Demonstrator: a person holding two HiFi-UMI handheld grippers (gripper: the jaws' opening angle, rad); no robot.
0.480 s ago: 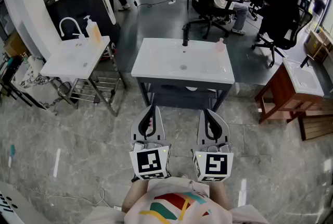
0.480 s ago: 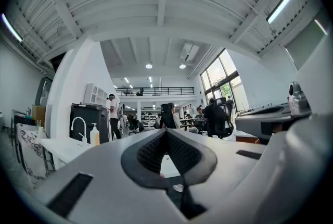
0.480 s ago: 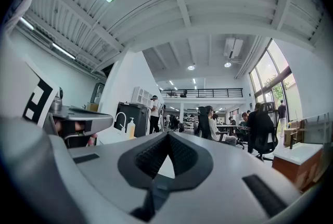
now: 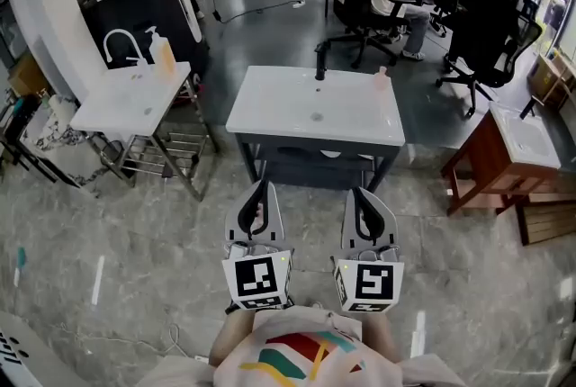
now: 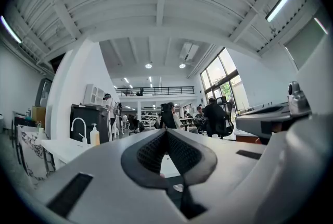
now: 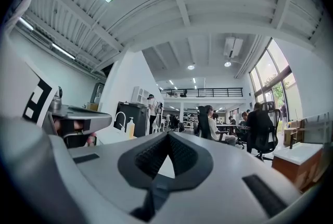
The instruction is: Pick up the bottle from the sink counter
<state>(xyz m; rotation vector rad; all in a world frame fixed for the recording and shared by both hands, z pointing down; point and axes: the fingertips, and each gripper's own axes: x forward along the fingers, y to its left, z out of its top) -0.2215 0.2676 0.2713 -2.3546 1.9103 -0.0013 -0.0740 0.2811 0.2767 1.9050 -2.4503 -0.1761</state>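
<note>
A grey marbled floor (image 4: 135,232) fills most of the head view, and in the middle of it stands the sink counter (image 4: 270,111), a white surface on a dark frame with a shallow basin and a drain (image 4: 317,116). To its left stands a second white sink stand (image 4: 112,111) with a white tap (image 4: 117,43) and an orange soap dispenser (image 4: 162,54). To its right is a wooden sink unit (image 4: 490,162). Behind them, people sit in black office chairs (image 4: 486,43) round desks.

The two grippers are held low and side by side, well short of the sink counter's near edge, each with its marker cube (image 4: 258,279) towards the person. The left gripper (image 4: 261,189) points at the counter's left half. In its own view its jaws are closed tip to tip, with nothing held between them (image 5: 166,132). The right gripper (image 4: 357,194) points at the right half, and its own view shows the same (jaws together, empty) (image 6: 167,135).

A black faucet (image 4: 320,61) rises at the back edge of the sink counter, about the middle. The bottle (image 4: 382,77), small and pinkish, stands upright at the back right corner of that surface, apart from the faucet and well apart from both grippers.
</note>
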